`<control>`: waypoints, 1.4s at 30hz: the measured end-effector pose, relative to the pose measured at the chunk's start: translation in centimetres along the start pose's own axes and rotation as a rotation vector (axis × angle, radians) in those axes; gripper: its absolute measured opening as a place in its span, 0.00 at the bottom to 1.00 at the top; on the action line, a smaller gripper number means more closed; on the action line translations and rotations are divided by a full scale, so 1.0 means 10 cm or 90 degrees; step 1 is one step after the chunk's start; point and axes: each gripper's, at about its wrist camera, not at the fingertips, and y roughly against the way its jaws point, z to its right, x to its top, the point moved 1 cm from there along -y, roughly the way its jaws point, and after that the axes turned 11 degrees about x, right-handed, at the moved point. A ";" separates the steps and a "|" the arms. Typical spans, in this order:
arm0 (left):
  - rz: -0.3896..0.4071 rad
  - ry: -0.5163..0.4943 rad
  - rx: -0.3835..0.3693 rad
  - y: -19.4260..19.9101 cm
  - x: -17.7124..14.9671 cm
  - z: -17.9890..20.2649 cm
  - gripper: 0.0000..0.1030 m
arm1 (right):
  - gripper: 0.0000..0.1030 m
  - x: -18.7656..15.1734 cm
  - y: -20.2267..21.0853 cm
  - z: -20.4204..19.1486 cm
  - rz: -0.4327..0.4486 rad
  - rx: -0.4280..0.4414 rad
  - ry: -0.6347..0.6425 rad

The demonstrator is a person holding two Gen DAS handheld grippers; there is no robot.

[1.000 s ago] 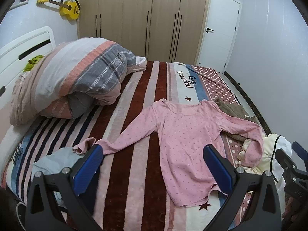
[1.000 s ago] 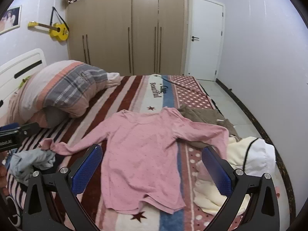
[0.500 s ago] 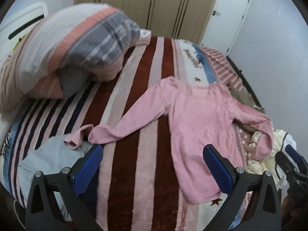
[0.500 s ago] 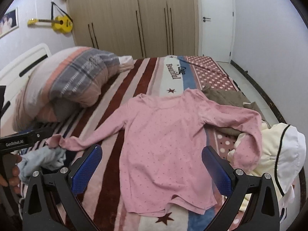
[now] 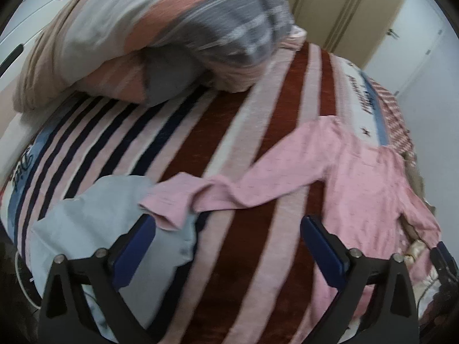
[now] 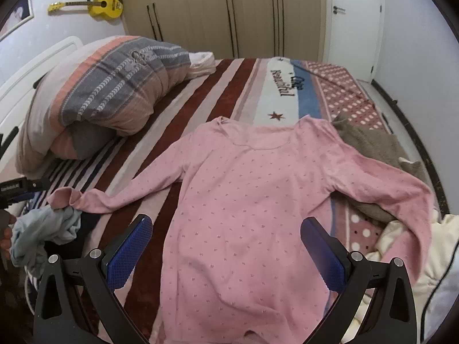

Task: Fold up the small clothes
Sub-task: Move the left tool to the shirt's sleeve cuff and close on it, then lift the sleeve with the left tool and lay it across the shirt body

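Bedroom scene, with a fuzzy striped blanket (image 6: 218, 91) in maroon, pink and navy covering the bed and a puffy folded quilt (image 6: 114, 91) at upper left. Spread flat mid-frame in the right wrist view is the pink long-sleeve shirt (image 6: 243, 200), soft knit with tiny dots; its left cuff flops onto a crumpled pale-blue cloth (image 5: 94, 229). Compared with a second ago, both cameras sit lower and closer, and that cuff now lies just above the left gripper (image 5: 228, 230), whose jaws are closing slightly with nothing between them. Right gripper (image 6: 226, 230) is spread wide over the shirt's body, gripping nothing.
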 end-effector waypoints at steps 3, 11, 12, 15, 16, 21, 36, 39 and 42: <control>-0.025 0.006 0.019 -0.19 0.02 -0.14 0.79 | 0.99 0.00 -0.13 0.06 -0.022 0.007 -0.007; -0.073 0.023 0.042 -0.54 0.04 -0.37 0.56 | 0.99 -0.04 -0.36 0.10 -0.060 0.020 -0.042; -0.078 0.019 0.048 -0.57 0.03 -0.37 0.52 | 0.99 -0.04 -0.37 0.10 -0.061 0.021 -0.041; -0.094 0.014 0.056 -0.69 0.03 -0.38 0.38 | 0.99 -0.02 -0.41 0.07 -0.065 0.022 -0.032; -0.097 0.014 0.058 -0.72 0.03 -0.39 0.30 | 0.99 -0.01 -0.42 0.06 -0.066 0.022 -0.027; -0.067 0.010 0.054 -0.62 0.06 -0.35 0.06 | 0.99 0.01 -0.45 0.06 -0.069 0.021 -0.019; 0.038 -0.072 -0.026 -0.01 0.36 0.58 0.02 | 0.99 -0.09 -0.27 0.60 -0.055 0.021 -0.091; 0.021 -0.067 -0.005 -0.08 0.30 0.51 0.07 | 0.99 -0.11 -0.20 0.70 -0.044 0.015 -0.094; 0.019 -0.074 0.031 -0.12 0.19 0.34 0.40 | 0.99 -0.16 -0.20 0.79 -0.046 0.017 -0.112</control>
